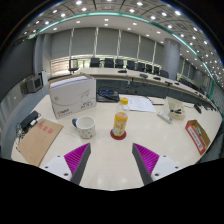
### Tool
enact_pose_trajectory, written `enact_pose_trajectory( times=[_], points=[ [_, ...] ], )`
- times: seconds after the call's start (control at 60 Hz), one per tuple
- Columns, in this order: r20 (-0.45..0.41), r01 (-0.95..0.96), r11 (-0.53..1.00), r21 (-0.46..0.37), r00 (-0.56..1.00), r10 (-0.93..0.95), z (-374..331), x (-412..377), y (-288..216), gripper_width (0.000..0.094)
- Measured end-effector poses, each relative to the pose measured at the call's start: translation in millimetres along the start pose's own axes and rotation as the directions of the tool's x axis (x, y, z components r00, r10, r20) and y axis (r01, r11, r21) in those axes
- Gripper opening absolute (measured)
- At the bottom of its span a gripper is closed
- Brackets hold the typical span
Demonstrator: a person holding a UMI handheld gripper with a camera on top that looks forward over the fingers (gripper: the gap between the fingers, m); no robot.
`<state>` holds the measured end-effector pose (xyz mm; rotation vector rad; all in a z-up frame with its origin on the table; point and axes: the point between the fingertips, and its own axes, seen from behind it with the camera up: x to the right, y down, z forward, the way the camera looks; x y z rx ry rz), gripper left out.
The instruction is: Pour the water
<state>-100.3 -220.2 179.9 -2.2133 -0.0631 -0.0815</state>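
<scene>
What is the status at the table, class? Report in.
Hand-held gripper open, empty. Bottle upright on red coaster, just ahead of the fingers; white mug beside it. Nothing in the way.

Office rm [110, 45], ceiling lights [100, 8], desks [130, 68]

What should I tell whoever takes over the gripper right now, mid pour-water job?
Gripper: open and empty, fingers spread, held back from the table's things.
Bottle: orange-filled with a yellow cap, upright on a red coaster, beyond the fingers and roughly centred between them. Cap looks to be on.
Mug: white, upright on the table, left of the bottle and apart from it. Its contents cannot be seen.
Done: nothing visible; the bottle is not grasped.
Left: approach and grip the bottle, carry it to the mug, pour, set it back.
Nearby: white box behind the mug.
</scene>
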Motion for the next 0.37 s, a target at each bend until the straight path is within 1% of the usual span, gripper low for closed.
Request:
enact_pose_trajectory(
  times=[0.2, 0.367],
  points=[
    [-0.024, -0.017, 1.0, -0.018, 1.0, 0.017, -58.0, -18.6, 25.0, 0.0857],
    [-0.053, 0.01, 1.0, -0.013, 0.999, -0.011, -78.3, -13.5, 30.2, 0.0858]
  ],
)
